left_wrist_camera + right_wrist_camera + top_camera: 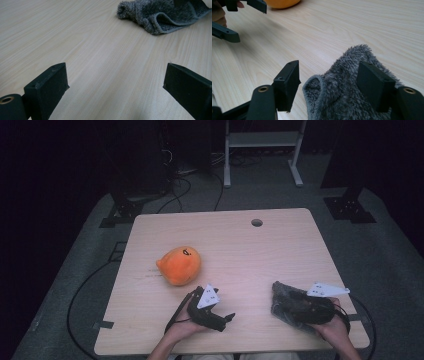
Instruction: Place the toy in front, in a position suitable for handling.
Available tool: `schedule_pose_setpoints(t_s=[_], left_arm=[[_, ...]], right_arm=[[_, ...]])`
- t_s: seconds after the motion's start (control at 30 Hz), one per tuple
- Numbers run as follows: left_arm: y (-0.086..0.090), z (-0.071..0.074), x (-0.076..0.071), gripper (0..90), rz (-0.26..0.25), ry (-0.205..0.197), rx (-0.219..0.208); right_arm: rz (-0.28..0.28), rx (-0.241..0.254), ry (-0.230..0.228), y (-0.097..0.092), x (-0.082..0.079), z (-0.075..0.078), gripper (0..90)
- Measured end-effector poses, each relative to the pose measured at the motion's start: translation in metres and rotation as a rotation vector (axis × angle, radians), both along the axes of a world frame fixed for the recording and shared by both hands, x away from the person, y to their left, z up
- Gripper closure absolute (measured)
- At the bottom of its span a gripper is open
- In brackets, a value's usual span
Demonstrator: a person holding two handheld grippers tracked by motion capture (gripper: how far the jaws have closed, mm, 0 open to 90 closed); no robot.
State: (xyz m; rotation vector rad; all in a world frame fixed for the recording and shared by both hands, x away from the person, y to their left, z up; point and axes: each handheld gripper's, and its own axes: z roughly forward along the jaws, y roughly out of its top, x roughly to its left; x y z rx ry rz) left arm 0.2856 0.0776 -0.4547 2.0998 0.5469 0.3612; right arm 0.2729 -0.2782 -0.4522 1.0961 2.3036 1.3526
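A pale wooden table [280, 245] is seen from above, with a round hole [257, 222] near its far edge. An orange plush toy [179, 265] lies left of centre, well apart from the cloth.

A grey fluffy cloth [282, 299] is bunched at the near right of the table, touching the front of the right gripper. In the left gripper view the cloth [160, 15] is seen at the far right, crumpled, with a hemmed edge turned outward.

The left gripper [226, 318] is held low over the near middle of the table, its jaws pointed to the right toward the cloth. In its own view the left gripper [116, 86] is spread wide, with bare tabletop between the jaws and nothing touched.

The right gripper [280, 302] is held at the near right edge, pointed left. In its own view the right gripper [329, 83] is spread wide, and the cloth [344, 82] is heaped between the jaws. The right-hand jaw is set against the pile; the left-hand jaw stands clear of the cloth, a strip of table showing between them. The cloth is therefore not pinched.

In the same view the left gripper [234, 15] is seen at the far left, jaws apart, and the plush toy [282, 3] at the far edge.
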Motion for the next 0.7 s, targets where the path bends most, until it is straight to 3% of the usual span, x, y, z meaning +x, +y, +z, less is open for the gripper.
schedule_pose_setpoints(t_s=[0.3, 0.7], left_arm=[[0.000, -0.006, 0.002, 4.7, -0.009, 0.006, 0.021], [0.008, 0.000, 0.004, 4.7, 0.005, -0.018, -0.006]], right_arm=[[-0.003, -0.012, -0.001, -0.001, 0.000, 0.001, 33.4], [0.027, -0.025, -0.003, 0.013, 0.001, 0.001, 33.0]])
